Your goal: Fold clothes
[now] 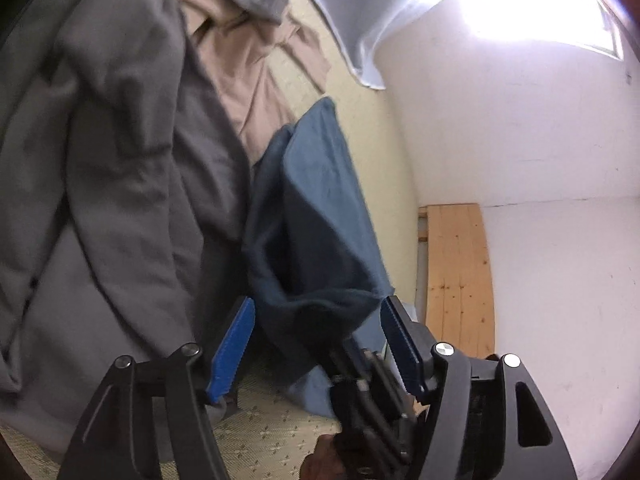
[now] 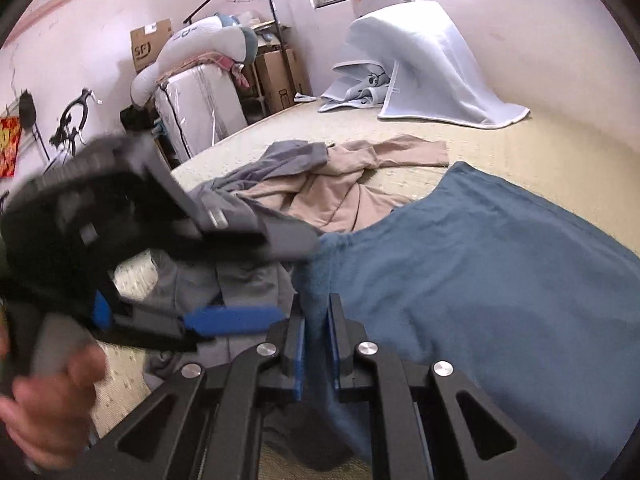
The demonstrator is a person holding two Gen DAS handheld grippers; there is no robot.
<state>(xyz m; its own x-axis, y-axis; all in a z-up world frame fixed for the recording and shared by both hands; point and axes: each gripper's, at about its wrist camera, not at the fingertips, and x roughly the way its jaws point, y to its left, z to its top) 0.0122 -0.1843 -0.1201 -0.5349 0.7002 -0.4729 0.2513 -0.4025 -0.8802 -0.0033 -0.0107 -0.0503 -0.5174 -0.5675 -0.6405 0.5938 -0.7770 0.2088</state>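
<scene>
A blue garment (image 2: 480,280) lies spread on the bed. My right gripper (image 2: 316,344) is shut on a raised fold of its near edge. My left gripper (image 1: 316,336) stands open, and the bunched blue garment (image 1: 320,200) hangs between its blue pads (image 1: 232,352) without being pressed. In the right wrist view the left gripper (image 2: 292,280) is blurred at the left, held by a hand (image 2: 52,400). A grey garment (image 1: 100,160) lies crumpled beside the blue one, partly over a beige garment (image 1: 248,72).
The cream patterned mattress (image 2: 540,152) carries a pale blue blanket (image 2: 432,64) heaped at its far end. Wooden slats (image 1: 460,272) show beside the mattress against a white wall. Cardboard boxes (image 2: 276,76) and a long plush pillow (image 2: 200,40) stand past the bed's far left.
</scene>
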